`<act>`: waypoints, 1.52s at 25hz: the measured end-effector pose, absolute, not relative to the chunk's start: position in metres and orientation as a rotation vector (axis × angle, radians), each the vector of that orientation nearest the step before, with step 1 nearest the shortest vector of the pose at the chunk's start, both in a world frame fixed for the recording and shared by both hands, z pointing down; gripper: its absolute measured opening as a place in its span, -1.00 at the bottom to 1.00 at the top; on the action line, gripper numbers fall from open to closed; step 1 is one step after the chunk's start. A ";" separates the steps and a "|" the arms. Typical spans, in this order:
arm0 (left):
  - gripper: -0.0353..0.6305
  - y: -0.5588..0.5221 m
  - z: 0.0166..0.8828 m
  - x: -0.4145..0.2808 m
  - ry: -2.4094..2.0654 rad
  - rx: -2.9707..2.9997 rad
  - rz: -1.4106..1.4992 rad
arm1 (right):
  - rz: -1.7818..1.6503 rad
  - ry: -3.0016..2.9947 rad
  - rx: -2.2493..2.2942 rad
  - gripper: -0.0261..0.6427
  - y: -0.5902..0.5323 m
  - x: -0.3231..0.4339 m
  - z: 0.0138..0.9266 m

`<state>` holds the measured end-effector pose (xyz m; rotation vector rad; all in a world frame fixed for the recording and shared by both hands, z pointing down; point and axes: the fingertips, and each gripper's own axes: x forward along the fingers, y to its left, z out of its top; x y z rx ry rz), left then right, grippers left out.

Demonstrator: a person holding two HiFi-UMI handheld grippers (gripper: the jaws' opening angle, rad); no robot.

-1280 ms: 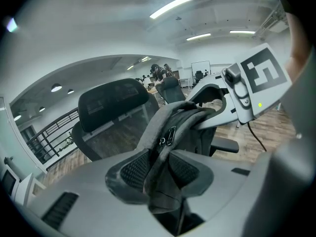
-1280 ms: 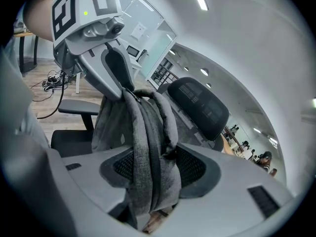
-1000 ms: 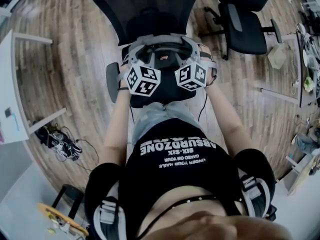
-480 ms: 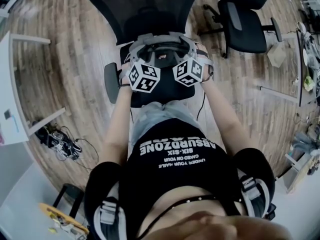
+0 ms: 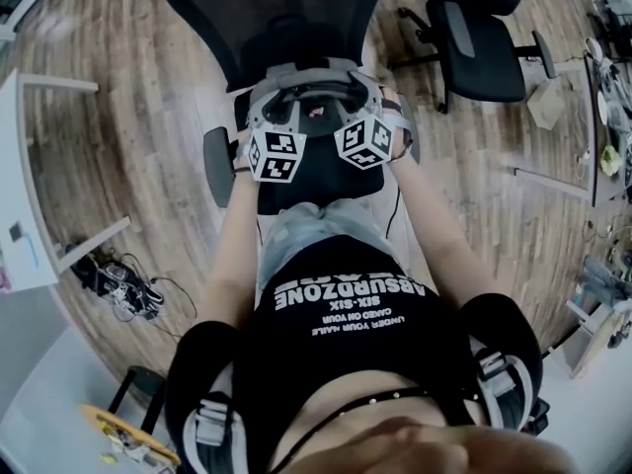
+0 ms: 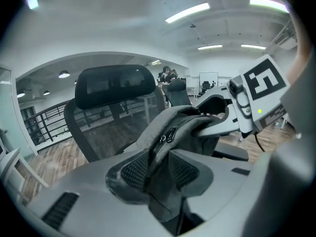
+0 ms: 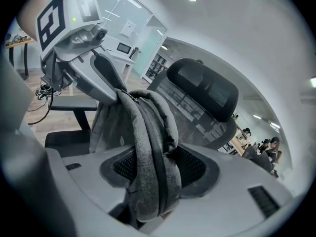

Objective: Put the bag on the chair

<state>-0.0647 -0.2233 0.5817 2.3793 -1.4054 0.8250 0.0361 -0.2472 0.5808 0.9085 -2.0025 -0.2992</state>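
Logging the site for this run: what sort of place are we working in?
Likely an open-plan office: a mesh swivel chair and a second chair on a wood floor, a white desk, and long ceiling lights.

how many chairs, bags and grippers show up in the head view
chairs: 2, near chair, far chair
bag: 1
grippers: 2, left gripper, right gripper
total: 5
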 end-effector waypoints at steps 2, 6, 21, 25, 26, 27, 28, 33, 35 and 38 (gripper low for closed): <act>-0.51 -0.227 0.584 -0.065 -1.409 2.372 0.807 | -0.299 -2.001 0.927 -0.25 -0.250 0.036 0.582; -0.51 -0.233 0.586 -0.066 -1.411 2.366 0.793 | -0.301 -2.004 0.945 -0.24 -0.256 0.035 0.585; -0.53 -0.263 0.596 -0.072 -1.429 2.348 0.800 | -0.290 -1.979 0.964 -0.17 -0.288 0.027 0.599; -0.53 -0.276 0.600 -0.073 -1.430 2.344 0.795 | -0.297 -1.971 0.969 -0.15 -0.300 0.026 0.602; -0.53 -0.279 0.600 -0.072 -1.434 2.346 0.794 | -0.299 -1.969 0.971 -0.15 -0.303 0.026 0.603; -0.53 -0.282 0.600 -0.072 -1.437 2.347 0.795 | -0.300 -1.966 0.973 -0.14 -0.306 0.027 0.604; -0.53 -0.286 0.601 -0.072 -1.442 2.347 0.797 | -0.303 -1.964 0.976 -0.14 -0.309 0.027 0.606; -0.53 -0.302 0.606 -0.075 -1.461 2.343 0.808 | -0.330 -1.959 0.988 -0.11 -0.326 0.023 0.612; -0.53 -0.307 0.609 -0.074 -1.462 2.344 0.815 | -0.335 -1.958 0.992 -0.11 -0.331 0.023 0.613; -0.53 -0.314 0.611 -0.073 -1.467 2.349 0.827 | -0.346 -1.964 0.993 -0.11 -0.338 0.024 0.617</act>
